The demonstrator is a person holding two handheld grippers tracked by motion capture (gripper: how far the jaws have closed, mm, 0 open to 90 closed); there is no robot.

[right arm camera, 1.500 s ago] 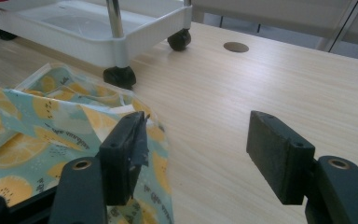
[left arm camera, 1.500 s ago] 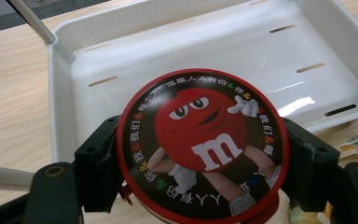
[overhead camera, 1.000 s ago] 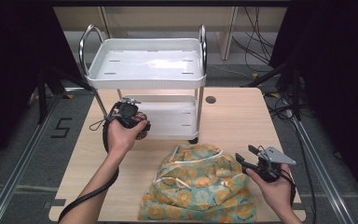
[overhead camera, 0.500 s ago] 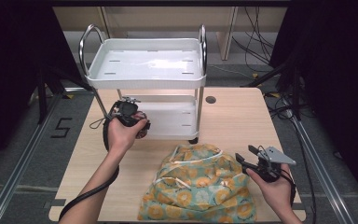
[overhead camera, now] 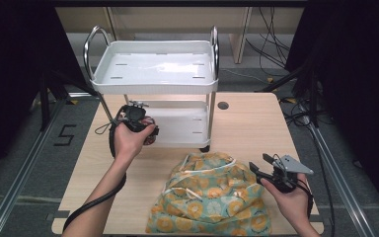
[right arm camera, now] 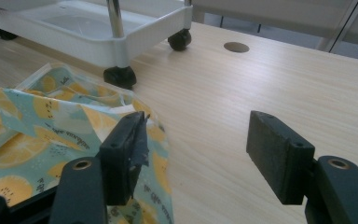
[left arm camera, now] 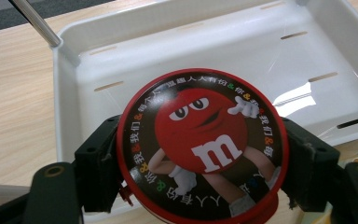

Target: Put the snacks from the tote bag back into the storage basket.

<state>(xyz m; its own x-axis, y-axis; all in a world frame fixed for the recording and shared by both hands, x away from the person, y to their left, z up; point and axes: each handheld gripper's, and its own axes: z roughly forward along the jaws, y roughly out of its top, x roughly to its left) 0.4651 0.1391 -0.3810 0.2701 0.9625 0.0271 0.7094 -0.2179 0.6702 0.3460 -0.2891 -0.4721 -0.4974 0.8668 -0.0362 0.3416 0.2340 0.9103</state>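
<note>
1. Since the round candy tin (left arm camera: 201,145) is rigid metal with a smooth lid and a curved rim, it will likely feel light but slippery; a squeeze across its widest part, as it is held now, looks the safest hold.
2. The left tongs (left arm camera: 200,168) are closed on the tin, one black jaw pressing each side of its rim, lid facing the camera.
3. From above, the left tongs (overhead camera: 137,118) carry the tin at the near left corner of the white cart's (overhead camera: 155,90) lower tray (left arm camera: 81,74), just over its near edge.
4. In the left gripper view, the tin hangs above that tray's bare white floor, so setting it down flat there seems the step in hand; I cannot tell whether it touches the tray.
5. The right tongs (right arm camera: 205,154) are wide open and hold nothing, though the left jaw lies against the edge of the orange-print cloth bag (right arm camera: 37,130).
6. Seen from above, the right tongs (overhead camera: 264,170) rest at the right edge of the bag (overhead camera: 209,202), on the near part of the surface (overhead camera: 251,123), well apart from the tin.
7. The bag is soft and floppy, so it would bunch if pinched.
</note>
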